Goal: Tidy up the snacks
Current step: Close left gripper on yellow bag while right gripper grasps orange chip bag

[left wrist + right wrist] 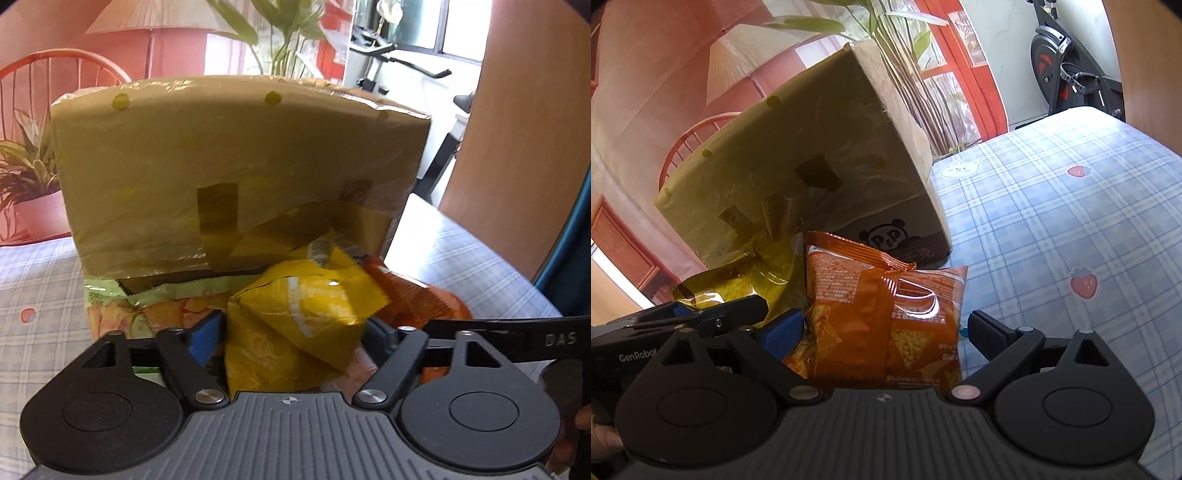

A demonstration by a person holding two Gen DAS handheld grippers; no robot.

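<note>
Gripping the yellow bag [295, 317], my left gripper [295, 332] has its jaws drawn in against the bag's sides, the blue pad [207, 332] of the left finger pressed to the crinkled foil. The bag stands between the fingers, just in front of the box [236, 158].

My right gripper [886, 332] is parted about halfway, with the orange bag [886, 314] between its fingers. Its blue-padded left finger [786, 332] touches the bag's side; the right finger [990, 332] stands just clear of the bag's edge, so I read it as not clamped.

In the right wrist view the left gripper [713, 317] shows at the left, touching the yellow bag [746, 280], which lies just beside the orange one. In the left wrist view the orange bag [417, 295] sits to the right of the yellow one, touching it, and a green bag [122, 310] lies to the left at the box's foot.

The box is wrapped in tape and stands on the table [1052, 221], which carries a blue checked cloth with strawberries. I cannot tell what is inside the box; all three bags are outside it, close against its front.
</note>
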